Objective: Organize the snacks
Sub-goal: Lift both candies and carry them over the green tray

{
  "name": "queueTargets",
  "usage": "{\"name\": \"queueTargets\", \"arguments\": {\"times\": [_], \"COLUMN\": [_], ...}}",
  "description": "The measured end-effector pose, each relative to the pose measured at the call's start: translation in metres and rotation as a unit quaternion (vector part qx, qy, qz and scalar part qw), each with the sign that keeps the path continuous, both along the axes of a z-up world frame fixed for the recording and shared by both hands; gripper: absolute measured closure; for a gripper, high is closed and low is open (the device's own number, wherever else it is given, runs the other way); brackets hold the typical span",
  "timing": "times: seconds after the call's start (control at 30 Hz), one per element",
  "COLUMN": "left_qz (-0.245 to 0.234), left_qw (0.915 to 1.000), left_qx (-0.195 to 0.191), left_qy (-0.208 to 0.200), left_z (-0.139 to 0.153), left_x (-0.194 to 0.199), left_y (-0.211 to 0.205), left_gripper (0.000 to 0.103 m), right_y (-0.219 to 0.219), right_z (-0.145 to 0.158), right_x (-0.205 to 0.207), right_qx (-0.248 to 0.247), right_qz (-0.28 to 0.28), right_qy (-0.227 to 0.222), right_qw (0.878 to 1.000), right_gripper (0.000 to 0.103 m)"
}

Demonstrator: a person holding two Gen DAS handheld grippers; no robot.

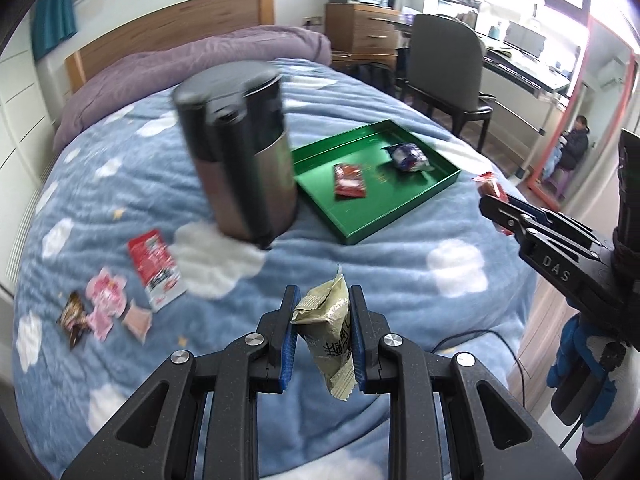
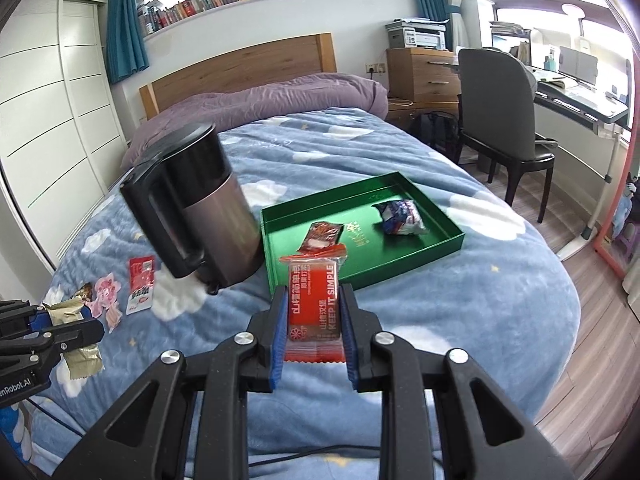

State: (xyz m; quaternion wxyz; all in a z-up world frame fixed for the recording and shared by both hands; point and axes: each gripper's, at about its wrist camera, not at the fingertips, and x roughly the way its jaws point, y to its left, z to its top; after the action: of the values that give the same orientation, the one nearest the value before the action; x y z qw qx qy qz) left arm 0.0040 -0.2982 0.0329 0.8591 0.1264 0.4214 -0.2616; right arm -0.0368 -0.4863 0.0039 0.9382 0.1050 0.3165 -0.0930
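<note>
Bedspread (image 1: 360,264) beneath kettle (image 1: 240,152): kettle blurred, lower packet (image 1: 334,344) text unreadable.

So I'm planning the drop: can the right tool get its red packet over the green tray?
Probably yes: the right tool, shut on the red packet, faces the green tray; the kettle stands left.

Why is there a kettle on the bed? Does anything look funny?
Yes. The kettle stands on the soft blue blanket beside the green tray, among snacks. It appears tilted, though the lens may exaggerate that, and it is not a snack.
</note>
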Motion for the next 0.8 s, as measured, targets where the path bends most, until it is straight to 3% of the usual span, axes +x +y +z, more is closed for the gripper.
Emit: {"name": "queueTargets", "arguments": {"times": [0.37, 0.8], "left_qz": [-0.029, -0.011], "left_qw": [0.9994, 0.9998], "left_qx": [-0.001, 0.016], "left_qy": [-0.016, -0.003], "left_z": [0.002, -0.045], "left_x": [0.041, 0.113], "left_y": [-0.07, -0.131], "left_gripper": [0.084, 0.084], "right_y": [-0.052, -0.097], "right_z": [0.003, -0.012], "right_x": [0.042, 0.119], "right_qx": [-0.007, -0.014], "right_qz": [-0.02, -0.02], "right_qy": [-0.006, -0.01], "right_qw": [1.0, 1.0], "right_gripper": [0.079, 0.079]}}
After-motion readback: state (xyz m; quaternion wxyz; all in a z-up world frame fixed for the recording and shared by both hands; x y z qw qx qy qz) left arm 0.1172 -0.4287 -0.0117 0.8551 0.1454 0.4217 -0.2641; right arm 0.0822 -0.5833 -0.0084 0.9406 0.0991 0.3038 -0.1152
